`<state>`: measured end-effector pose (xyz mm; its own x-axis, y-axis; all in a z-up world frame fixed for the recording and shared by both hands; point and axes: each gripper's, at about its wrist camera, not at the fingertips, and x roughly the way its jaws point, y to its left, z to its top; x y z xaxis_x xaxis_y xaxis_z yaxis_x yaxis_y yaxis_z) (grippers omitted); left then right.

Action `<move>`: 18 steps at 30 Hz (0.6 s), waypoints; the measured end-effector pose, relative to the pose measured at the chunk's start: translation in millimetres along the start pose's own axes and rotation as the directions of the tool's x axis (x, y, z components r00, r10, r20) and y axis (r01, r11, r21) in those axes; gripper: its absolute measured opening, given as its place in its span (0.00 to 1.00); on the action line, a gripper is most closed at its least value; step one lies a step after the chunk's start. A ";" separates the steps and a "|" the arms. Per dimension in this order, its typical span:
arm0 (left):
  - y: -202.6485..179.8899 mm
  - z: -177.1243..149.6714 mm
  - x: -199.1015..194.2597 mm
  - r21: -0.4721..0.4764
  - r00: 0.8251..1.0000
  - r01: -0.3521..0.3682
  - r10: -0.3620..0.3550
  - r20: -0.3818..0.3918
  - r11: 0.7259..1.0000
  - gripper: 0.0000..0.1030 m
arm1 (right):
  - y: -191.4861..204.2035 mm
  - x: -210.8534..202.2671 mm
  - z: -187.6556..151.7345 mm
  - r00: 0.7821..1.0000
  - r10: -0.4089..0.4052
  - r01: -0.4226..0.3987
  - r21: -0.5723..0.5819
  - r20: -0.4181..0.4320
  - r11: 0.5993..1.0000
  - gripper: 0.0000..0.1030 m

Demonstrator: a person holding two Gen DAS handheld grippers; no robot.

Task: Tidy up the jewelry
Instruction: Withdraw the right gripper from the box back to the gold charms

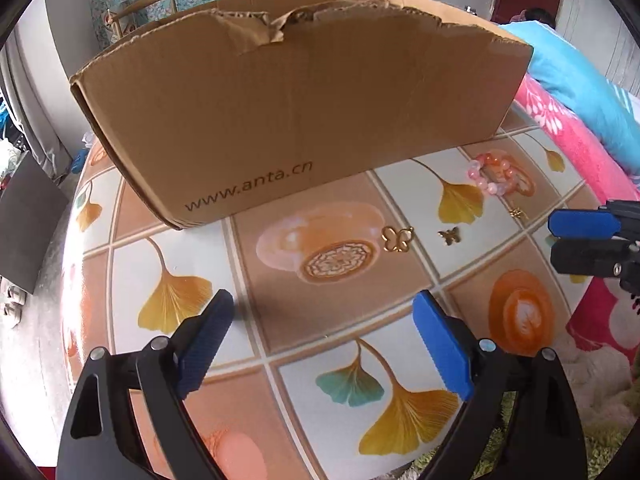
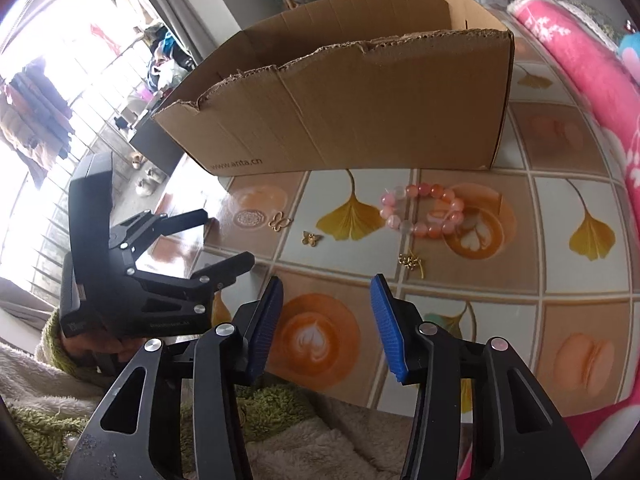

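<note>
While both tongs hung empty, left gripper (image 1: 324, 338) wide and right gripper (image 2: 326, 322) half open, the gold charm (image 2: 411, 263) lay just ahead of the right one.

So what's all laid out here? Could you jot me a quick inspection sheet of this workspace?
Surface: table under a leaf-and-coffee patterned cloth.
Job's things: pink bead bracelet, open butterfly charm, small butterfly charm, gold trinket, all loose on the cloth; cardboard box behind them, top open.
Clutter: nothing seen.
Grippers: left tongs wide open, empty; right tongs partly open, empty.
Cables: nothing seen.
Surroundings: pink blanket, barred window.
</note>
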<state>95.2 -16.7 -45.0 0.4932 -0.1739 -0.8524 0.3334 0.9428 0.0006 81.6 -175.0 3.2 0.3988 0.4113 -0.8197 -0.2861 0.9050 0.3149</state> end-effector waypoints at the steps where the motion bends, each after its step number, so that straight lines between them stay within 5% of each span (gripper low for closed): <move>1: -0.8 -0.5 0.2 0.004 1.000 -0.003 0.003 0.002 1.000 0.87 | 0.2 1.6 1.3 1.000 -0.005 0.005 0.000 0.003 1.000 0.41; 18: 1.0 -1.8 -1.4 -0.018 1.000 -0.013 0.013 0.006 1.000 0.95 | 31.1 60.0 29.6 0.998 -0.056 0.052 -0.116 -0.038 0.992 0.30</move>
<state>93.5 -15.0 -44.8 0.5019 -0.1635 -0.8493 0.3123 0.9500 0.0016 122.4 -119.0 -22.1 0.3806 0.3551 -0.8538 -0.3640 0.9063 0.2147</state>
